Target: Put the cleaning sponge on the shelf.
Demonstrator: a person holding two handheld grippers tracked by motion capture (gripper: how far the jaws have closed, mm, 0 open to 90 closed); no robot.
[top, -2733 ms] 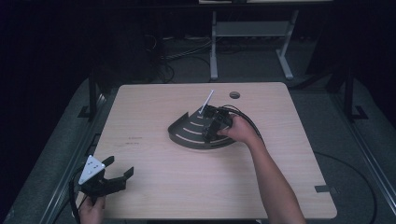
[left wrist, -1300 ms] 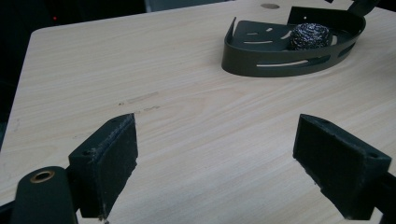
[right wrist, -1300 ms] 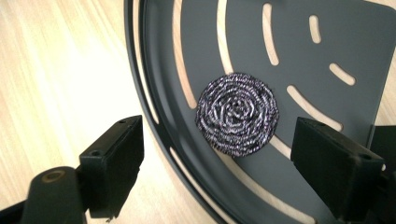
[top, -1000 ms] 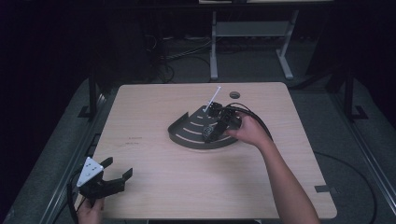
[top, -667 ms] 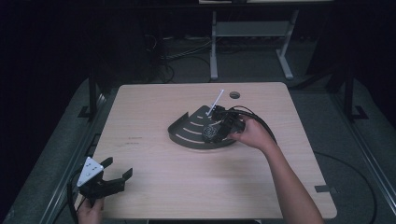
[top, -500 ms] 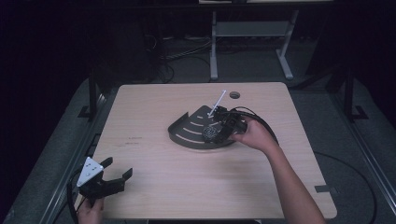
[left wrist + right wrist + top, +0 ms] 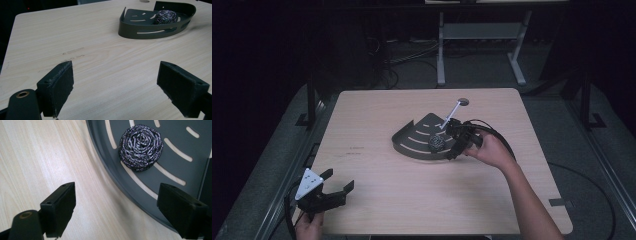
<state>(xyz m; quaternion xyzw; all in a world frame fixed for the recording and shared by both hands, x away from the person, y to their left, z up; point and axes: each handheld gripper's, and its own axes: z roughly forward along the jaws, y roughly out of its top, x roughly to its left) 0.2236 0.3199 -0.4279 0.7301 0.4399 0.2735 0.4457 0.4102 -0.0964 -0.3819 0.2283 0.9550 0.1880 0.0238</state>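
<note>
The right claw [image 7: 116, 213] is hanging wide apart over the dark grey slotted quarter-round metal tray's [image 7: 175, 165] rim, the steel-wool scouring ball [image 7: 141, 147] sitting just ahead inside it, so it's probably risking clipping that rim.

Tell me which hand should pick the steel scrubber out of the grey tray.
Right. The right tongs hang open over the tray's edge, with the scrubber just ahead of them. The left tongs, also open, sit at the table's near left corner, far away.

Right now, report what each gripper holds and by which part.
Nothing. The left gripper and right gripper are both open; the steel scourer lies free in the tray.
</note>
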